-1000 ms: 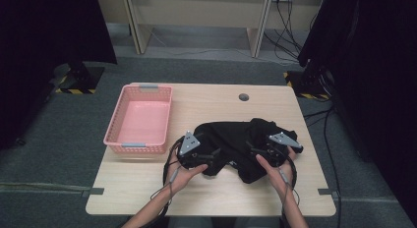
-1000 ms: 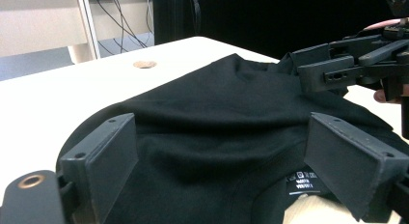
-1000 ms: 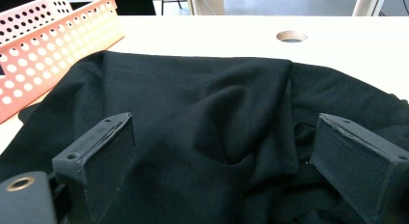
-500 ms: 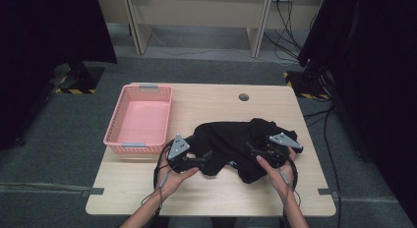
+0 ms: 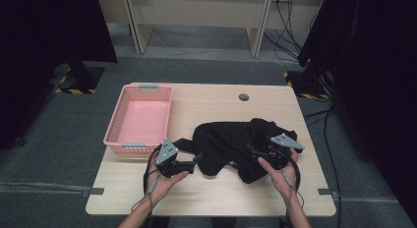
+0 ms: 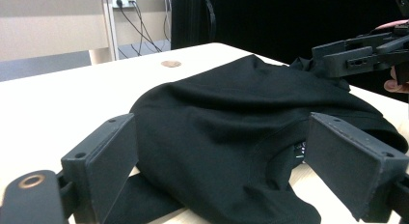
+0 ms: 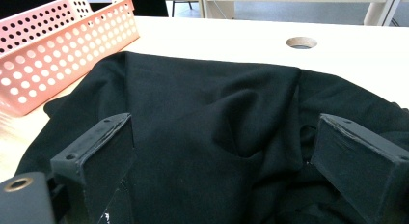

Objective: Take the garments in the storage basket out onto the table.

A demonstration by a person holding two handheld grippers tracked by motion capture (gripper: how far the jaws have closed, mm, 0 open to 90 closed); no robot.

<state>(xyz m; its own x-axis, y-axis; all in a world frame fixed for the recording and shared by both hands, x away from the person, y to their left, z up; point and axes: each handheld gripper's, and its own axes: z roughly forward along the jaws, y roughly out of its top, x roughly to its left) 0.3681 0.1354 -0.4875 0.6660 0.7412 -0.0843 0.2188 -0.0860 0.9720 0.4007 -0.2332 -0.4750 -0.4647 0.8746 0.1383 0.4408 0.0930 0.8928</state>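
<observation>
Cloth (image 5: 236, 144), black and crumpled, lies in a heap on the right half of the wooden table (image 5: 206, 102), with one narrow end trailing left toward the pink basket (image 5: 142, 117). The basket sits at the table's left edge, just beside that trailing end, and holds nothing that can be seen. The left gripper (image 5: 189, 165), held in the left hand (image 5: 164, 181), lies low at the cloth's left side; in the left gripper view its jaws stand spread wide, the cloth (image 6: 231, 137) bulging between them, but neither jaw presses it. The right gripper (image 5: 258, 153), held in the right hand (image 5: 275, 171), rests on the right part of the heap. In the right gripper view its jaws are likewise spread, with folds of cloth (image 7: 217, 127) between them and no pinch. A round hole (image 5: 243, 97) shows in the table beyond the cloth, well apart from the basket. Cables (image 5: 290, 12) hang behind the table.
</observation>
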